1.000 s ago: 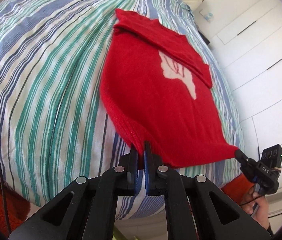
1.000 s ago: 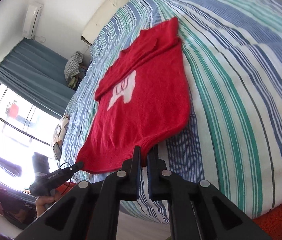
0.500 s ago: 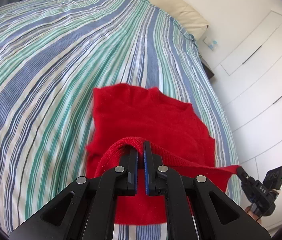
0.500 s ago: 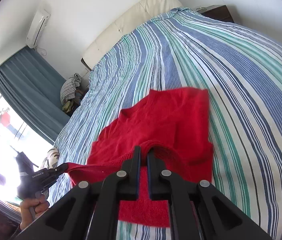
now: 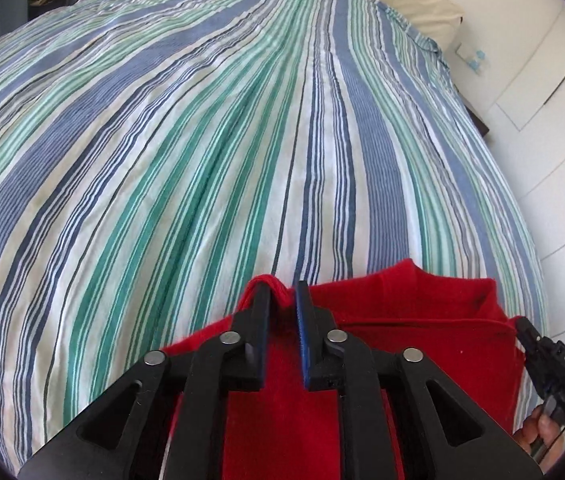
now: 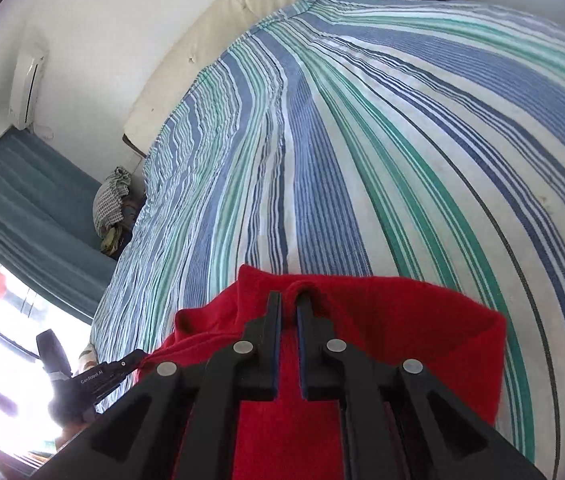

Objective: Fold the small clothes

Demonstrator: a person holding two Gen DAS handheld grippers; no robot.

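Left wrist view, bottom centre: your left hand-held gripper (image 5: pixel 282 294) has its jaws parted by a narrow gap, and a ridge of the red sweater (image 5: pixel 422 320) sits between the tips, touching the left finger; the blue pad of the right finger stands bare, apart from the cloth. At the lower right edge of that frame your right hand-held gripper (image 5: pixel 520 326) meets another corner of the garment.

Right wrist view, bottom centre: the right hand-held gripper (image 6: pixel 289 300) has its fingers close together with a small fold of sweater (image 6: pixel 402 320) pinched between the tips. At the lower left of this frame the left hand-held gripper (image 6: pixel 138 356) touches the cloth's far corner.

The sweater lies doubled over at the near end of the bed (image 5: pixel 202 160), filling the lower part of both frames. Beyond it, the striped blue, green and white bedcover runs up to a cream headboard (image 6: pixel 218 40) in the upper left, with a teal curtain (image 6: pixel 22 208) at the left edge.
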